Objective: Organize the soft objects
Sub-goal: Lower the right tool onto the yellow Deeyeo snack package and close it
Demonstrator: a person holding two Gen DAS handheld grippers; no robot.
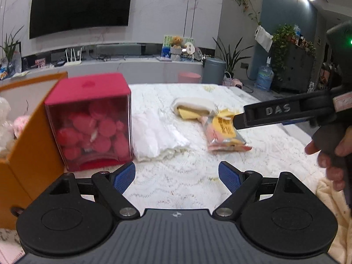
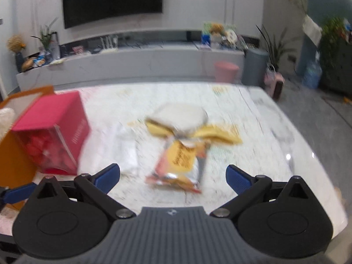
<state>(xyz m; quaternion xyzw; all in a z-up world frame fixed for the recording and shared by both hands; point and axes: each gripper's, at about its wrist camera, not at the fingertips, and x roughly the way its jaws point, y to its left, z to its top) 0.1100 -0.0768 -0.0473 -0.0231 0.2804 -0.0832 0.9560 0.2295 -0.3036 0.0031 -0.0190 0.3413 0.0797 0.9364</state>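
A yellow and pink soft packet (image 1: 224, 133) (image 2: 179, 165) lies on the white lace-covered table (image 1: 182, 176), with a white and yellow folded cloth (image 1: 194, 107) (image 2: 182, 116) behind it and a white crumpled cloth (image 1: 154, 137) (image 2: 127, 151) to its left. My left gripper (image 1: 177, 177) is open and empty, low over the table in front of them. My right gripper (image 2: 172, 177) is open and empty, just before the packet; its black body (image 1: 286, 114) shows in the left wrist view, its tip near the packet.
A red box with a clear front, full of red round pieces (image 1: 92, 121) (image 2: 50, 134), stands at the left. An orange box (image 1: 24, 145) (image 2: 15, 154) with plush things inside is beside it. A cream cloth (image 1: 334, 215) lies at the right edge.
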